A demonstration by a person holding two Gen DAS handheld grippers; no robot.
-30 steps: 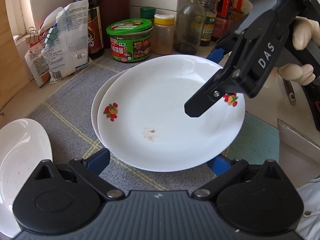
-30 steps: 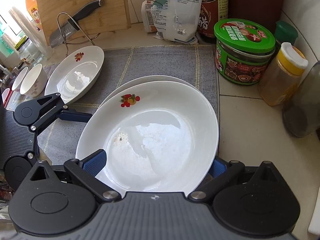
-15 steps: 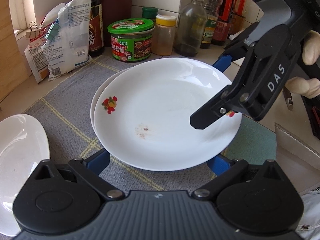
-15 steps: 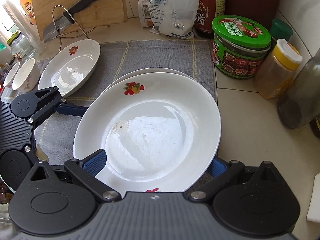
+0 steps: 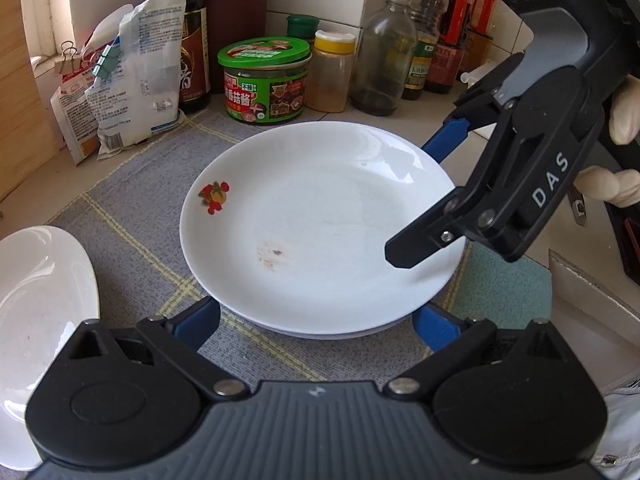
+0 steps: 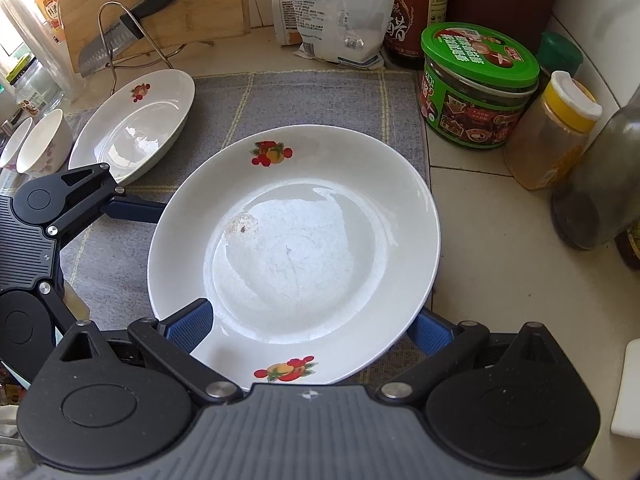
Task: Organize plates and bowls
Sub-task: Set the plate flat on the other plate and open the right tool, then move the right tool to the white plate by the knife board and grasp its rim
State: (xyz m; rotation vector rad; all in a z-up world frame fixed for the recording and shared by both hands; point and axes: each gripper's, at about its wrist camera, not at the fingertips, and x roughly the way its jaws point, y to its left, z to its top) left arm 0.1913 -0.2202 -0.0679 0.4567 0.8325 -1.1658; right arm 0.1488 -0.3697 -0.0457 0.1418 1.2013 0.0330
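Note:
A white plate with fruit prints lies squarely on a second plate, whose rim just shows beneath it, on the grey mat. My left gripper is open, its blue fingers on either side of the stack's near edge. My right gripper is open too and straddles the opposite rim, one finger over it and the other tucked behind it. A third plate sits apart on the mat. Two small bowls stand beyond it.
A green-lidded jar, a yellow-capped jar and bottles line the tiled back wall. Clipped bags lean at the mat's far corner. A knife on a wire rack stands before a wooden board. A gloved hand holds the right tool.
The top plate has slid over the lower one until it covers it; the lower plate's rim no longer sticks out at the side. The right gripper moved along with the plate.

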